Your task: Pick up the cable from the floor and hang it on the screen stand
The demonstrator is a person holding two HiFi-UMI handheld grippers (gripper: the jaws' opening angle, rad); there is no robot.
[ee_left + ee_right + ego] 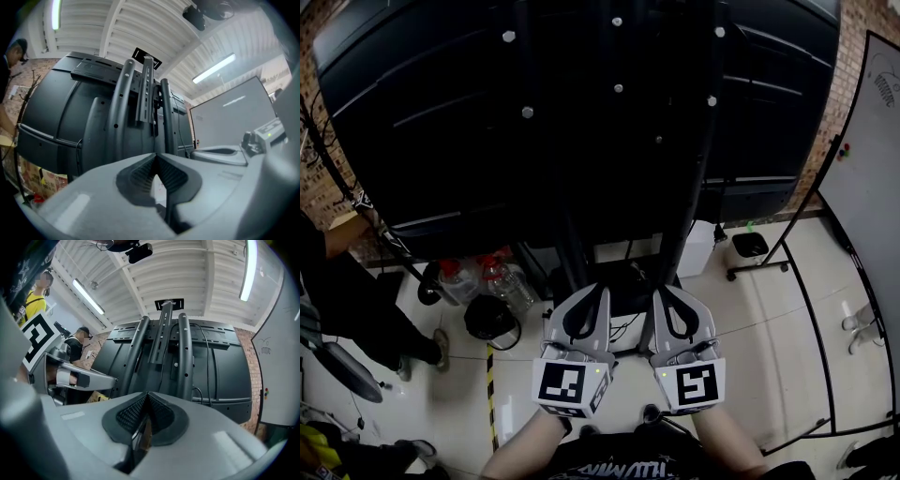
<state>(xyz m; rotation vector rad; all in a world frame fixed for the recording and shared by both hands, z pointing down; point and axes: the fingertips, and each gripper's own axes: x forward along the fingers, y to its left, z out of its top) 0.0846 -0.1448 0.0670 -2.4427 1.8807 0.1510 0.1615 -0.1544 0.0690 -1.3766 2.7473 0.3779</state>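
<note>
The big black screen [534, 112] shows its back, mounted on the dark posts of the screen stand [692, 178]. My left gripper [587, 289] and right gripper [667, 291] hang side by side in front of the stand's base, both shut with nothing between the tips. In the left gripper view the left gripper [155, 155] points at the stand's posts [123, 108]. The right gripper [146, 393] faces the same posts [183, 352] in the right gripper view. A thin dark cable [624, 330] lies on the floor between the two grippers. Another cable [205, 357] runs down the screen's back.
Plastic bottles [502, 281] and a round black object [490, 321] sit on the floor left of the stand. A person [356, 309] stands at the left. A whiteboard on a frame [867, 187] stands at the right, a white box [698, 248] near the stand.
</note>
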